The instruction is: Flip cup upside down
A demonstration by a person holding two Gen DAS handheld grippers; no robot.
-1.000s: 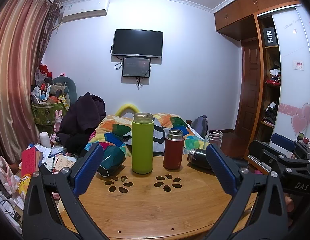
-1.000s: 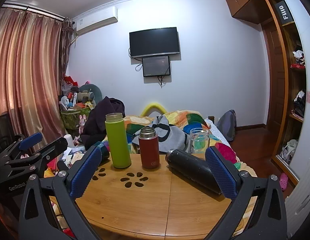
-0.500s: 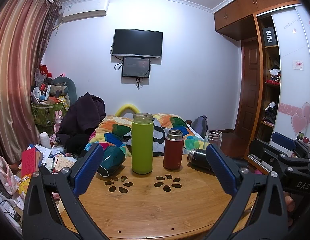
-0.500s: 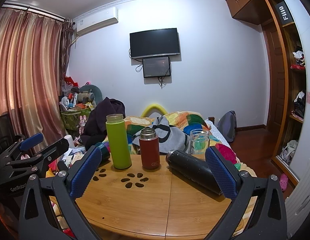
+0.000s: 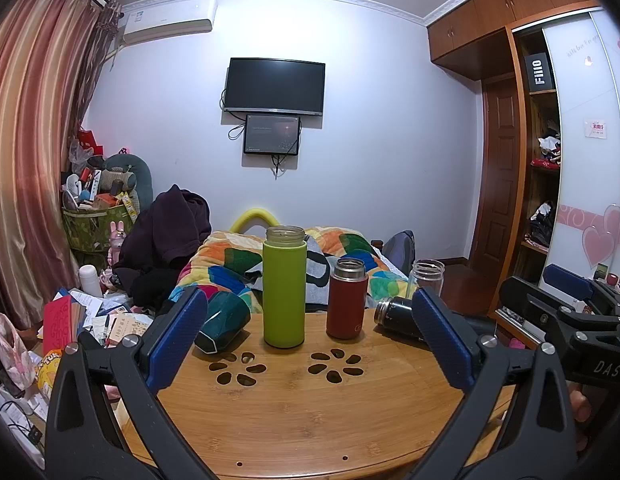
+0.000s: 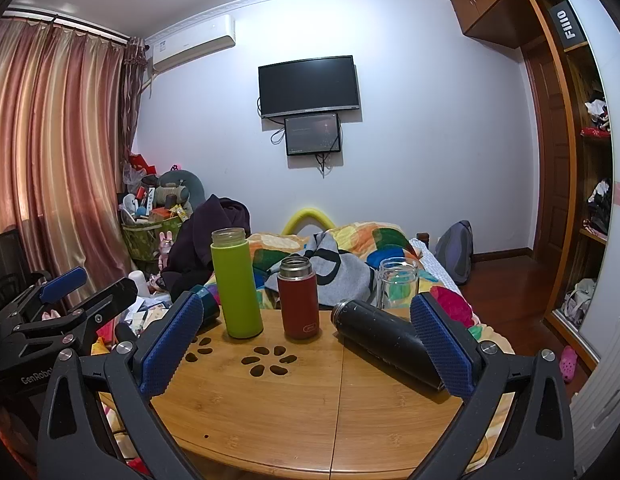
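On a round wooden table (image 5: 294,412) stand a tall green bottle (image 5: 284,288), a red flask (image 5: 347,299) and a clear glass cup (image 5: 427,278), all upright and open-topped. A black flask (image 5: 398,314) and a dark teal cup (image 5: 222,320) lie on their sides. The right wrist view shows the green bottle (image 6: 236,284), red flask (image 6: 298,298), glass cup (image 6: 398,282), black flask (image 6: 384,338) and teal cup (image 6: 208,306). My left gripper (image 5: 308,338) is open and empty, short of the cups. My right gripper (image 6: 306,338) is open and empty, its right finger beside the black flask.
A bed with a colourful quilt (image 5: 350,256) lies behind the table (image 6: 310,408). Clutter and papers (image 5: 90,312) fill the floor at left. A wardrobe (image 5: 550,160) stands at right. Each gripper shows in the other's view, the right one (image 5: 570,312) and the left one (image 6: 50,312).
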